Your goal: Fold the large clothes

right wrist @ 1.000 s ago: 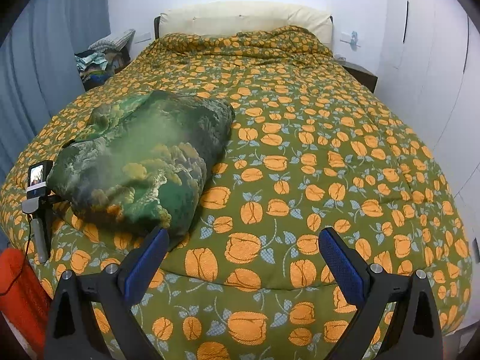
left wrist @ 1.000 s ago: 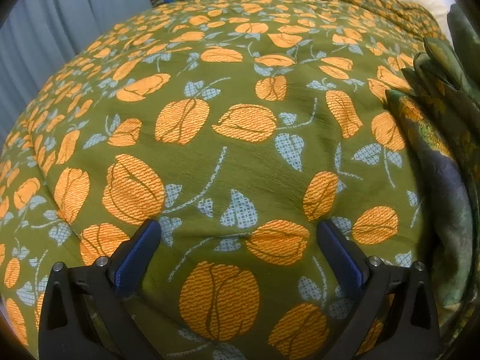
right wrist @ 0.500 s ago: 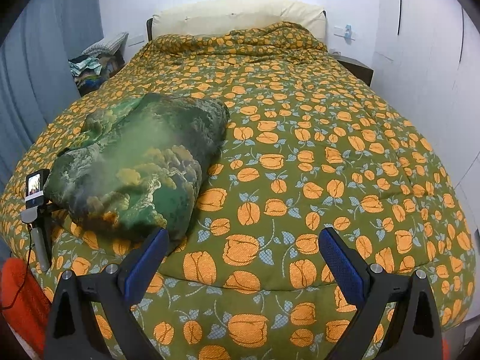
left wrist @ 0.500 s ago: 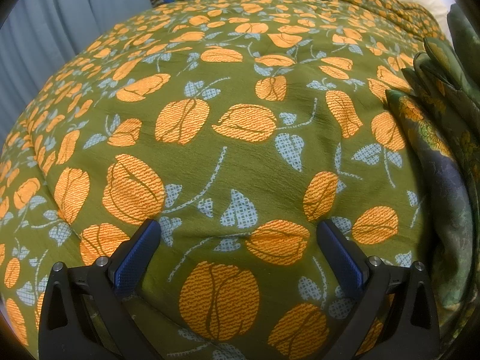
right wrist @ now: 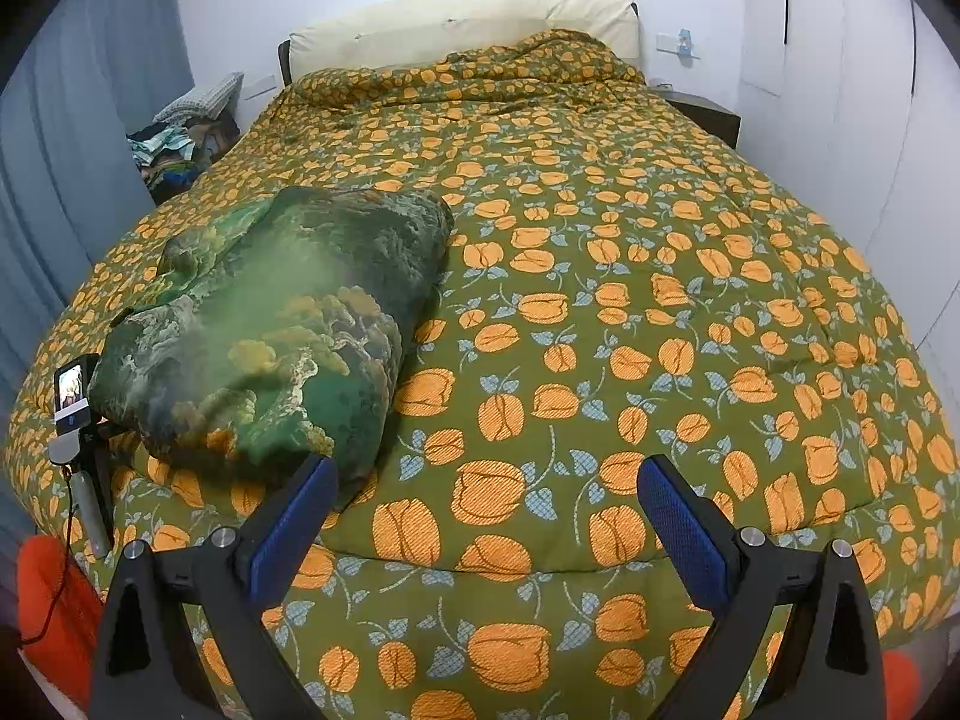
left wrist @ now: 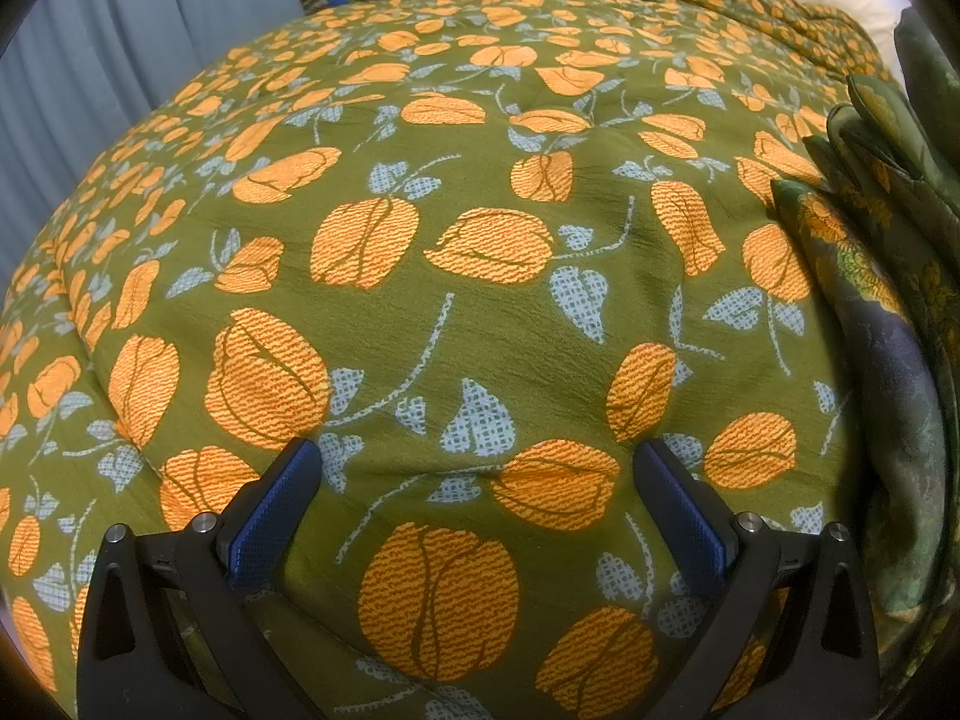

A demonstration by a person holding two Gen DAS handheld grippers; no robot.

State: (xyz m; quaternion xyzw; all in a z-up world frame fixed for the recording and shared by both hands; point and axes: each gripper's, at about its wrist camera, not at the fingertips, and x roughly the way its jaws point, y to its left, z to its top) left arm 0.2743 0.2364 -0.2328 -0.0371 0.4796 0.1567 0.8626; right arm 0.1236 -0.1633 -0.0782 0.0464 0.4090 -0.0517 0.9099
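Note:
A dark green patterned garment (right wrist: 276, 324) lies folded in a thick bundle on the left half of the bed. Its edge also shows in the left wrist view (left wrist: 888, 312) at the far right. My left gripper (left wrist: 477, 468) is open and empty, resting low on the green quilt with orange flowers (left wrist: 420, 240), to the left of the garment. The left gripper's body and camera (right wrist: 78, 420) show at the bundle's near left corner in the right wrist view. My right gripper (right wrist: 486, 480) is open and empty, held above the foot of the bed, near the bundle's front right corner.
The quilt (right wrist: 630, 300) covers the whole bed, with a cream headboard (right wrist: 456, 18) at the back. A heap of clothes (right wrist: 180, 150) sits at the back left by a grey curtain (right wrist: 72, 120). White wardrobe doors (right wrist: 840, 90) stand to the right. An orange object (right wrist: 48, 618) lies at the lower left.
The right gripper's view has shifted slightly back and up, so the bed and bundle sit a little lower in view. The left gripper has not moved. Both stay open.

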